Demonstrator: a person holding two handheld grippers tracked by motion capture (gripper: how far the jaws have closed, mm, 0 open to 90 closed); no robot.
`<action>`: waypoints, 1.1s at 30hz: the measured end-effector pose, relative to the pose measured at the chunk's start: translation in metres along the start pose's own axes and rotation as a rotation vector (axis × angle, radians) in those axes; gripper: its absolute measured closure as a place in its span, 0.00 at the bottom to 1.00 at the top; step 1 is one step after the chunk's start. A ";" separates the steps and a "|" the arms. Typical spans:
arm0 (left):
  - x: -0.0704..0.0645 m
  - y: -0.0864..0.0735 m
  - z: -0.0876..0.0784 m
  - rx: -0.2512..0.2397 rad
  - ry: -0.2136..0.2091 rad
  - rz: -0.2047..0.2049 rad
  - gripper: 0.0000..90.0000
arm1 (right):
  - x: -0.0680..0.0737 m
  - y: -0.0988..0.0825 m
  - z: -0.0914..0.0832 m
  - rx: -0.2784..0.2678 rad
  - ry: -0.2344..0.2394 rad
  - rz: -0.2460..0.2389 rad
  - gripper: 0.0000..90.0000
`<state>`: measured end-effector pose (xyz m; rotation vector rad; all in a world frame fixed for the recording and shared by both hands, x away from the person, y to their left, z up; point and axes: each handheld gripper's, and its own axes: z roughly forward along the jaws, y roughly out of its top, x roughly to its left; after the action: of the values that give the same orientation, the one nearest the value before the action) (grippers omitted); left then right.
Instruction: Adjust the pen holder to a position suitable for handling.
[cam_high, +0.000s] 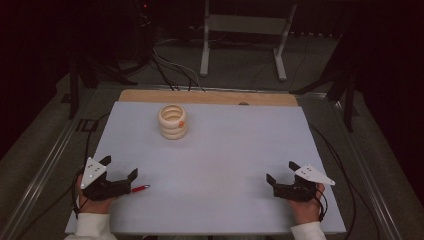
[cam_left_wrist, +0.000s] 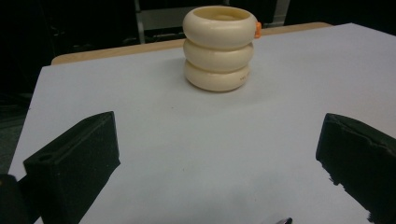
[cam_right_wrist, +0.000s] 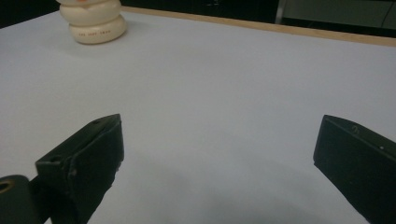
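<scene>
Left edge of the high view: grey floor with a pale metal rail, black cables trailing toward the table (cam_high: 320, 150). Near left corner of the matte, pale grey-white tabletop: left gripper (cam_high: 119, 168), angular black plastic body topped by a grey three-cornered plate with small holes, held in a hand (cam_high: 92, 202) emerging from a white sleeve; jaws spread wide, nothing between them, blunt wedge-shaped tips with a dull, slightly grainy finish as seen in the left gripper view. Just beside the right jaw of that gripper, lying flat on the tabletop: slim red pen (cam_high: 140, 188) with a darker tip, apart from the jaws. Far left-centre of the table, well apart from both grippers: stack of three cream rings (cam_high: 173, 121), smooth and glossy, rounded like stacked doughnuts, hollow at the top, standing upright; small orange piece on the rim of the top ring; fine printed marks on the lowest ring, too small to read. Behind the stack: strip of light wood along the far table edge. Beyond the table: white metal frame on the dim floor. Near right corner: right gripper (cam_high: 281, 171), same black body and grey plate, held in the other hand (cam_high: 306, 205); jaws likewise wide apart and empty, bare tabletop between them.
</scene>
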<state>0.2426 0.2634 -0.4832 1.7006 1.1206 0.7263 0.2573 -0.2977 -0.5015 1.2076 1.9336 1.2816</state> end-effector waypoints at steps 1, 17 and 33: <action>0.000 0.000 0.000 0.001 0.002 0.000 0.00 | 0.000 0.000 -0.001 -0.007 -0.002 0.001 0.02; -0.004 0.007 0.004 0.025 -0.005 -0.019 0.00 | 0.000 0.000 -0.001 -0.015 -0.022 0.016 0.00; 0.000 0.034 0.013 0.034 0.003 -0.021 0.00 | 0.000 0.000 -0.001 -0.015 -0.039 0.014 0.00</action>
<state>0.2655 0.2540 -0.4572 1.7136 1.1572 0.7004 0.2565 -0.2979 -0.5014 1.2313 1.8886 1.2679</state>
